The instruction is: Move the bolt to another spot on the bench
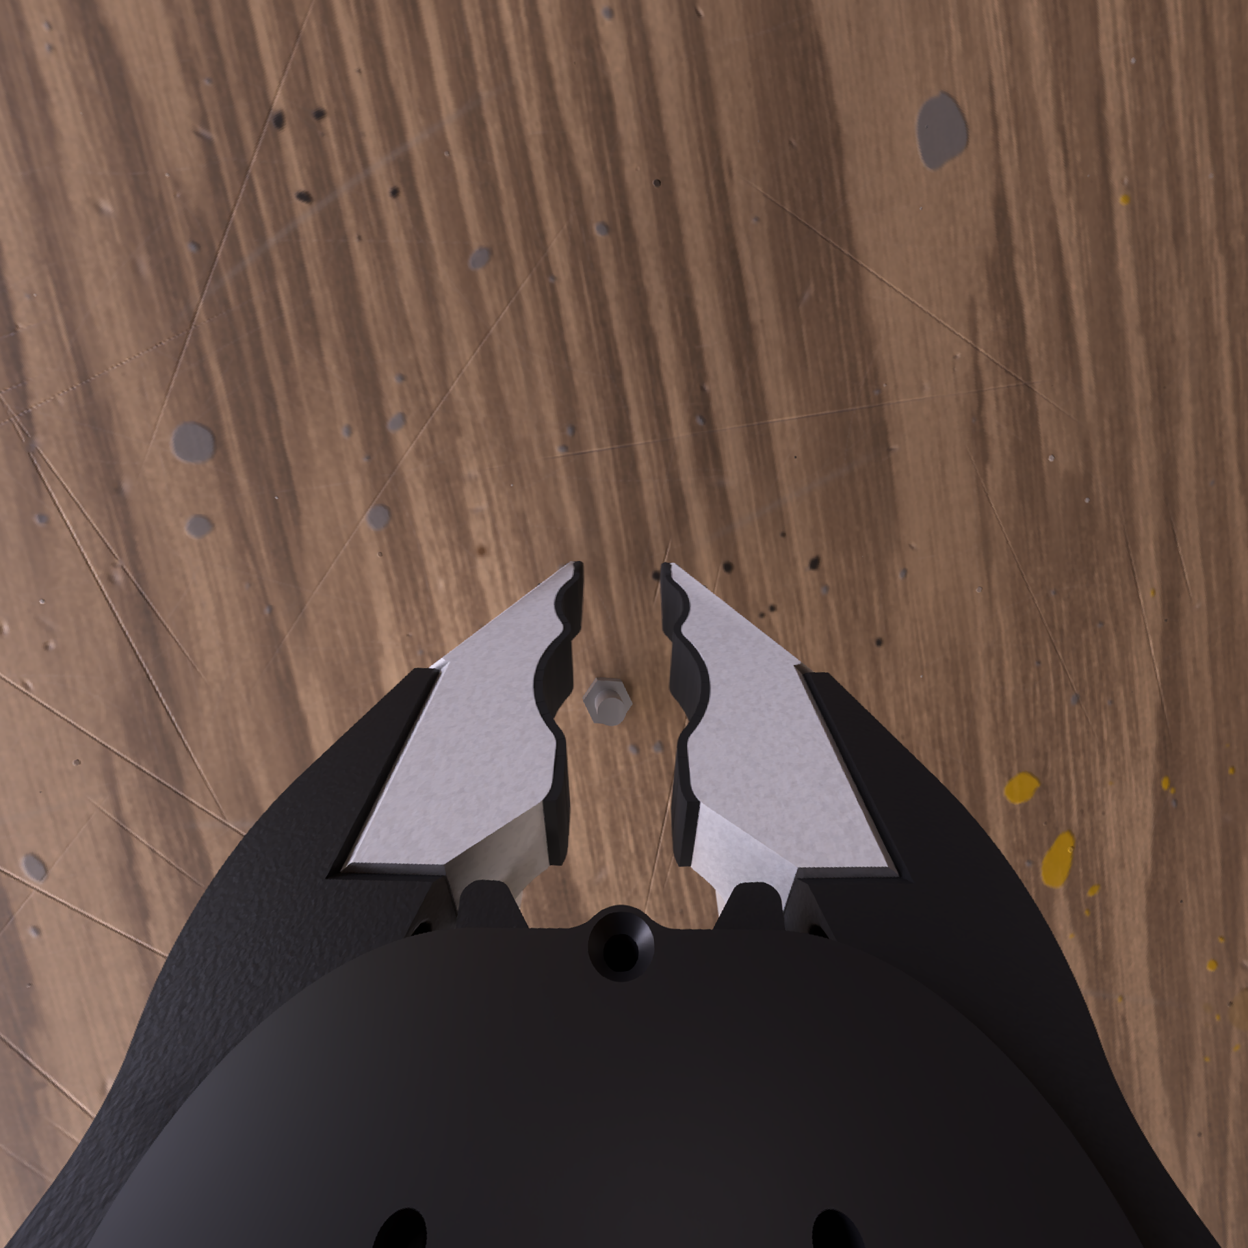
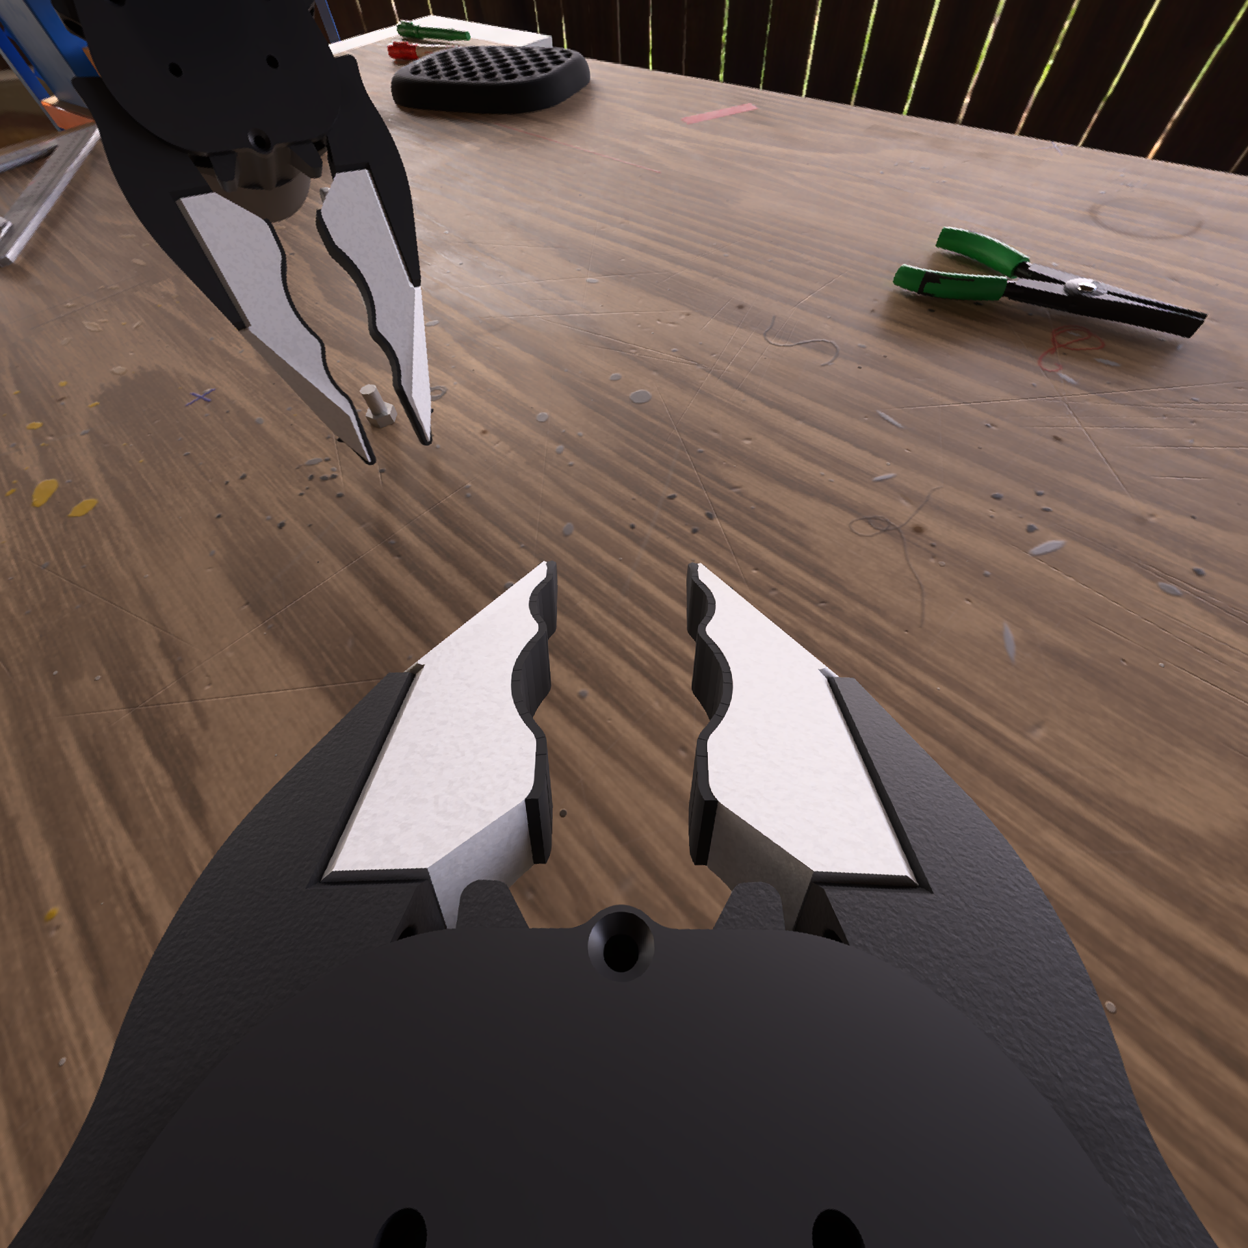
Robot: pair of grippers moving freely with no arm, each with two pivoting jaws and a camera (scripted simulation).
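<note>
A small grey hex-head bolt [image 1: 608, 700] stands on its head on the wooden bench [image 1: 810, 405], shank up. My left gripper [image 1: 622, 573] points straight down over it, open, with the bolt between its two fingers and touching neither. In the right wrist view the same bolt [image 2: 377, 405] stands between the left gripper's fingertips [image 2: 398, 451], which hang just above the bench. My right gripper [image 2: 621, 574] is open and empty, low over the bench, well to the right of the bolt and nearer.
Green-handled pliers [image 2: 1040, 287] lie at the right. A black perforated pad [image 2: 489, 75] and red and green screwdrivers [image 2: 432, 37] lie at the far edge. A metal frame [image 2: 40, 189] stands far left. A slatted fence runs behind the bench.
</note>
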